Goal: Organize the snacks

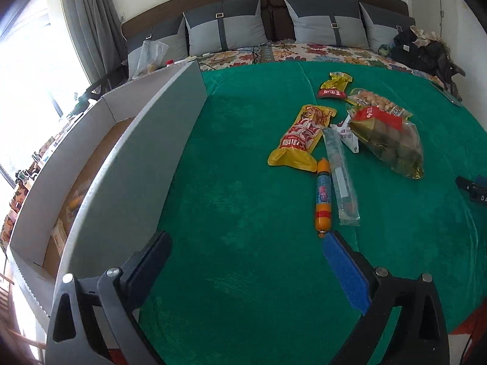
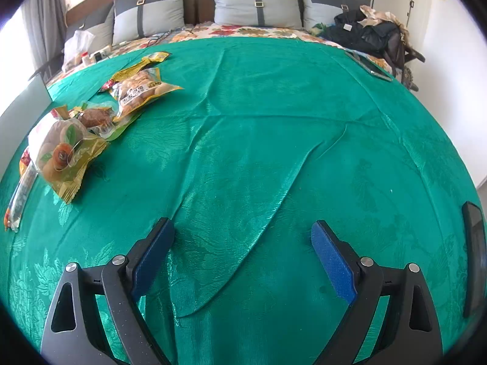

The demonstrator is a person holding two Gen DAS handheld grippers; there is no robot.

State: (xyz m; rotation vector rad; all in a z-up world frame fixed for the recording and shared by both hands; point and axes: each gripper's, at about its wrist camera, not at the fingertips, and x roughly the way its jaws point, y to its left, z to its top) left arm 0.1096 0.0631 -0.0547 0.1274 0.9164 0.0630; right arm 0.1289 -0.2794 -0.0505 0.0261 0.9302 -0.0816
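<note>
Several snack packets lie in a pile on the green bedspread (image 1: 243,182). In the left wrist view I see a yellow and red pouch (image 1: 299,135), an orange sausage stick (image 1: 323,194), a clear long wrapper (image 1: 339,176), a gold bag of round snacks (image 1: 388,138) and a small yellow packet (image 1: 334,85). A white cardboard box (image 1: 127,164) stands open at the left, with some packets inside. My left gripper (image 1: 246,240) is open and empty, just short of the sausage stick. My right gripper (image 2: 243,228) is open and empty over bare cloth, with the pile (image 2: 70,149) to its left.
Grey pillows (image 1: 228,24) and a floral sheet (image 1: 319,51) lie at the head of the bed. Dark clothes (image 1: 426,48) are heaped at the far right. A flat dark device (image 2: 369,67) lies on the cloth's far right edge. A dark object (image 2: 473,255) lies at the right.
</note>
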